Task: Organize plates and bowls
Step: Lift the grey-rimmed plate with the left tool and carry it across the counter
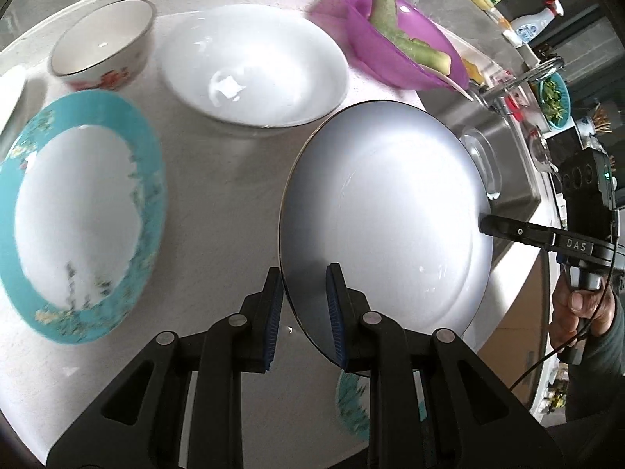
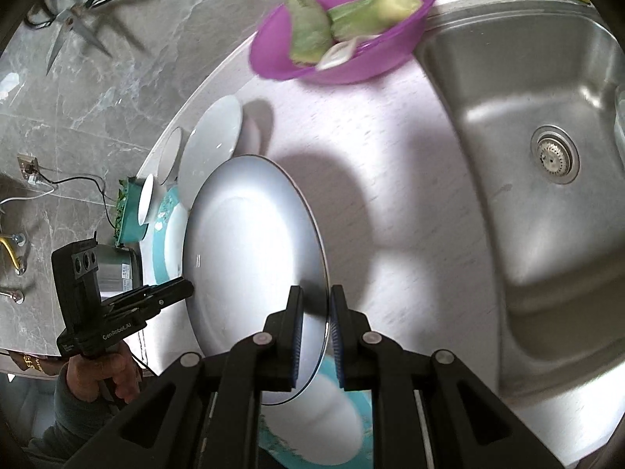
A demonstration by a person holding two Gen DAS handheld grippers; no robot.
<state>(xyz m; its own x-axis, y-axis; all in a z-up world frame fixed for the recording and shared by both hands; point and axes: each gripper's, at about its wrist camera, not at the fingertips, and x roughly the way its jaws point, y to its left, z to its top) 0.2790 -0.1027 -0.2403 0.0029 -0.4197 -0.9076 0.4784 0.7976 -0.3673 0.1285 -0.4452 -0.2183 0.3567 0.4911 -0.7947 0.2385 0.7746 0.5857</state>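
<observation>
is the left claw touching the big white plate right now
Touching. The left wrist view shows the left claw with a finger on either side of the white plate's rim, its near edge pinched between the blue pads.

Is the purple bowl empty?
No, the purple bowl holds pale green vegetable pieces and something white at its lower rim.

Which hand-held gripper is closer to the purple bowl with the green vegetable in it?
Right. The right hand-held gripper grips the white plate on its sink side, toward the purple bowl. The left hand-held gripper holds the opposite rim, farther away.
</observation>
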